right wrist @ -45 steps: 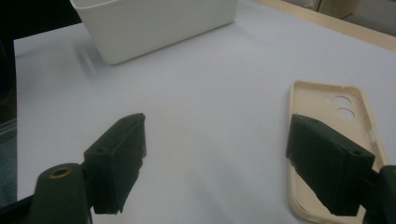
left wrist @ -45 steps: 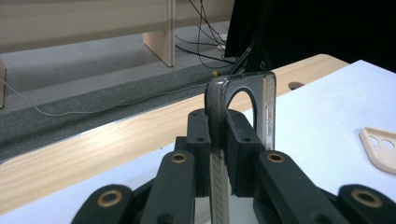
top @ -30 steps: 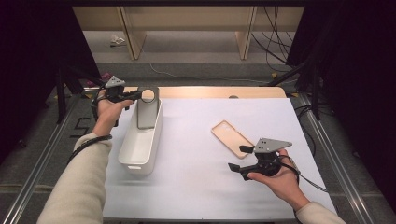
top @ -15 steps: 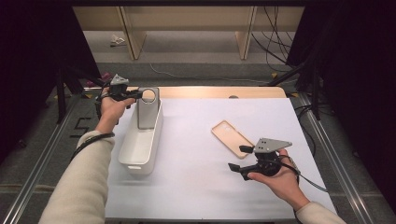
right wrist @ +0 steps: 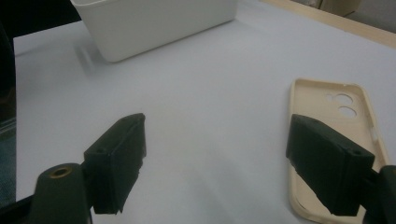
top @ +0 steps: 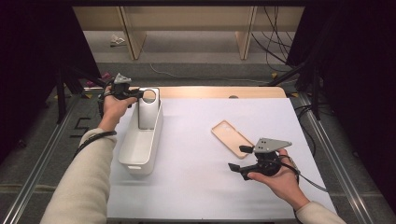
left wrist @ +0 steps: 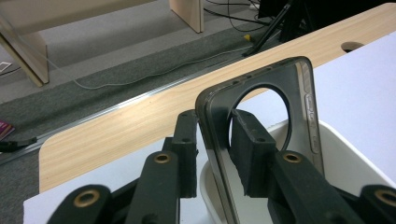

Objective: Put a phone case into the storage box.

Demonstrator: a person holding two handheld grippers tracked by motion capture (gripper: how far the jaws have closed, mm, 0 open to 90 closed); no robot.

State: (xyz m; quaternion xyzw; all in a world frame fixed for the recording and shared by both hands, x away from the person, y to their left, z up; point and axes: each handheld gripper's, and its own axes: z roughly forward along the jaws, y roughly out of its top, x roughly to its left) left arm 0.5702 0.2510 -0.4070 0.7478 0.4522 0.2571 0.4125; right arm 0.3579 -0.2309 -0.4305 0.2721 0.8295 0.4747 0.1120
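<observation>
The grey phone case (top: 148, 108) stands upright at the far end of the white bin (top: 140, 144), its round camera cut-out at the top. From the high view, your left gripper (top: 138, 94) reaches in from the left at the case's upper edge, at the far left corner of the white mat (top: 196, 163). Your right gripper (top: 240, 161) hovers low over the near right part of the mat, its grey plate on top, jaws pointing left. A tan phone case (top: 231, 138) lies flat just beyond it, well apart from the bin.

In the left gripper view, the grey phone case (left wrist: 261, 140) sits between your two black jaws, tilted a little. One pad (left wrist: 247, 154) lies behind the cut-out, against the case's inner face; the other pad (left wrist: 187, 149) stands off the outer edge with a thin gap. Your jaws have just been opening, so the case is between them but no longer squeezed. The bin's rim (left wrist: 345, 154) curves beneath.

In the right gripper view, your jaws are spread wide with bare mat between them. The tan phone case (right wrist: 327, 121) lies open side up under the right pad, and the bin (right wrist: 154, 23) sits at the top.
</observation>
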